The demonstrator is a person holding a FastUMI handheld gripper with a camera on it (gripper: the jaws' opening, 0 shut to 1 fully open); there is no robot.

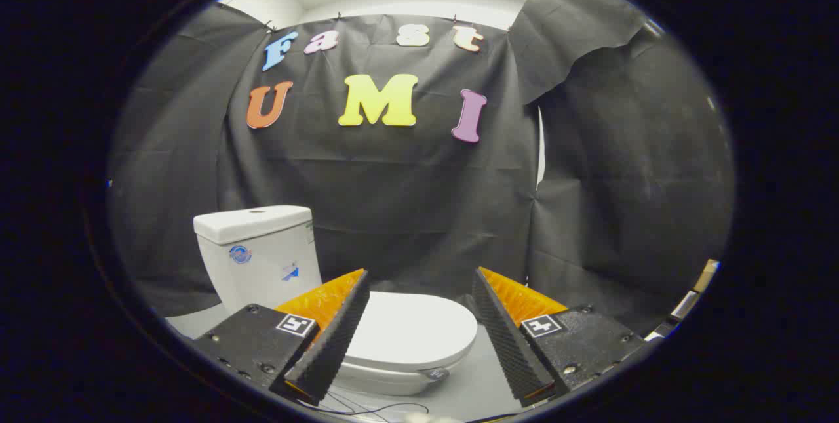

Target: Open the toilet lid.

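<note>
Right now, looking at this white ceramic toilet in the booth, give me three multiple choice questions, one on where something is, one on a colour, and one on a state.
1. Where does the white ceramic toilet sit relative to the gripper?
A. Beyond the open fingers, with its lid seen between them
B. Clamped between the fingers
C. Behind the black cloth

2. What colour is the boxy cistern tank?
A. Black
B. White
C. Green

3. What state is the smooth oval toilet lid in?
A. Raised against the tank
B. Removed
C. Lying flat, closed

Answers: 1 A, the lid shows in the gap ahead, untouched by the fingers. 2 B, the tank is white like the bowl. 3 C, the lid lies flat on the bowl.
</note>
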